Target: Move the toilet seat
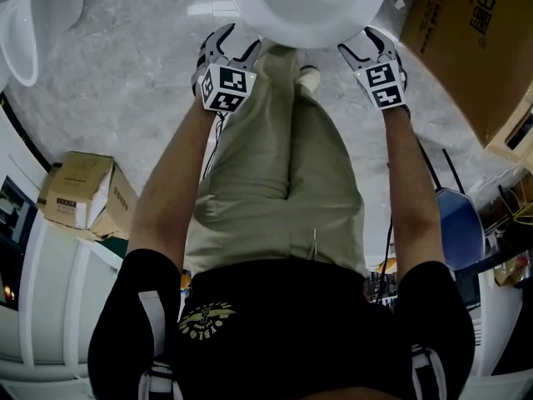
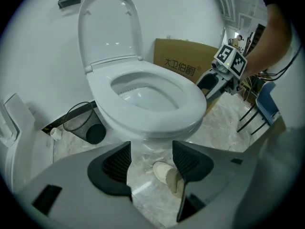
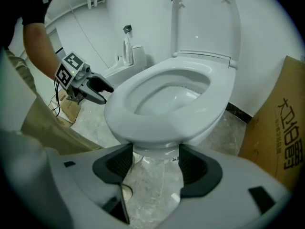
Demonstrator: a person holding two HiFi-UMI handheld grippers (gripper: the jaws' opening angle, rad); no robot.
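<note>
Marble floor, toilet seat down, left gripper, right gripper seemingly empty

We wear a black shirt with white sleeve stripes and a gold emblem, plus khaki trousers. Our left gripper and right gripper are white, each bearing a black-and-white marker cube.
</note>
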